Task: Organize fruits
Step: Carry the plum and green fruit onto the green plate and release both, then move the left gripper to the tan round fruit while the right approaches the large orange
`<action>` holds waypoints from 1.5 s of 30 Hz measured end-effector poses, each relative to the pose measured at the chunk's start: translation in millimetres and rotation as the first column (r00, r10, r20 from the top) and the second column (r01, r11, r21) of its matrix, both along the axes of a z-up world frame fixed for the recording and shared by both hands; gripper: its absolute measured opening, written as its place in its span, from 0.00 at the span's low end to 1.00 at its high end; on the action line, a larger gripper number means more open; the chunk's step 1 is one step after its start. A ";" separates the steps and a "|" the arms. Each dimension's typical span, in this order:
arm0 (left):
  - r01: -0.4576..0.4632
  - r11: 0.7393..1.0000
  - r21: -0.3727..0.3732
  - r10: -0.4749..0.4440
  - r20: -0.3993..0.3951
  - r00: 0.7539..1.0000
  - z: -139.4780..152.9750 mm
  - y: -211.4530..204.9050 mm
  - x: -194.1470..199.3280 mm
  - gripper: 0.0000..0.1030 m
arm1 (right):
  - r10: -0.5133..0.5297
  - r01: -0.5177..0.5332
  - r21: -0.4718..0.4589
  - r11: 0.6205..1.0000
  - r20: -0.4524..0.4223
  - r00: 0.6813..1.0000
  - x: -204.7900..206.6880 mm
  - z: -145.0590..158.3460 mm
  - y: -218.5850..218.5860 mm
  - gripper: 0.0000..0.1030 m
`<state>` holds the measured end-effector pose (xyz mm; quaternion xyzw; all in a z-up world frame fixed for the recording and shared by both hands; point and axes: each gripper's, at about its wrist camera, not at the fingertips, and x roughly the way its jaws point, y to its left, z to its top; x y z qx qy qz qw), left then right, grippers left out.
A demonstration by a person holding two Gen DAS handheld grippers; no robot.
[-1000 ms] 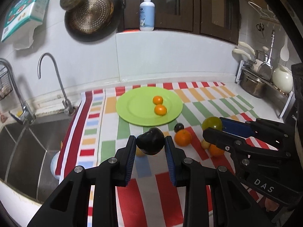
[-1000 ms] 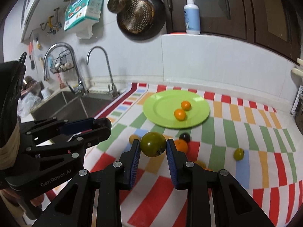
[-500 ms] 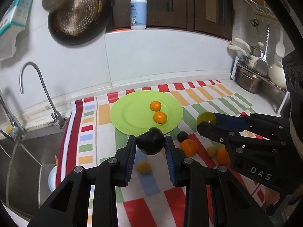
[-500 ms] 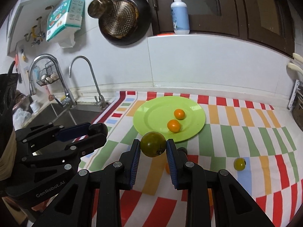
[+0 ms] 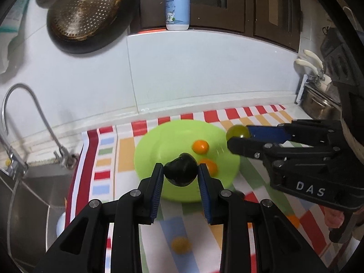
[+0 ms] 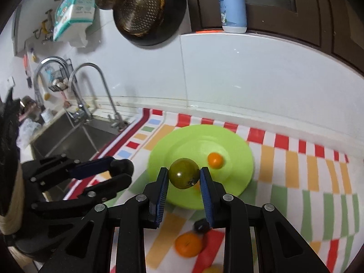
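Both tools matte black plastic w/ angular, skeletal linkage arms & triangular cut-outs. Left gripper (image 5: 180, 174): silver round screws at each pivot, blue ribbed pads on inner faces of fingers (image 5: 157, 191). Right gripper (image 6: 183, 177): same build, same silver screws, blue pads. Seen from the left cam, right unit's side carries white "DAS" lettering. Seen from the right cam, left unit's body has pale tan banding wrapped round it near the frame's left edge.

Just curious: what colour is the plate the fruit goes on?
Bright lime green plate, seen best from the right wrist view.
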<state>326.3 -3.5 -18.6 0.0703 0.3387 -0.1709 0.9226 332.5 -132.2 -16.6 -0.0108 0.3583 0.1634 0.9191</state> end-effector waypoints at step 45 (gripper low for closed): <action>-0.030 0.997 0.072 0.028 0.027 0.999 20.5 10.0 -16.1 0.60 | -0.032 0.032 -0.005 0.999 -0.001 1.000 1.4 -6.8 -10.1 0.46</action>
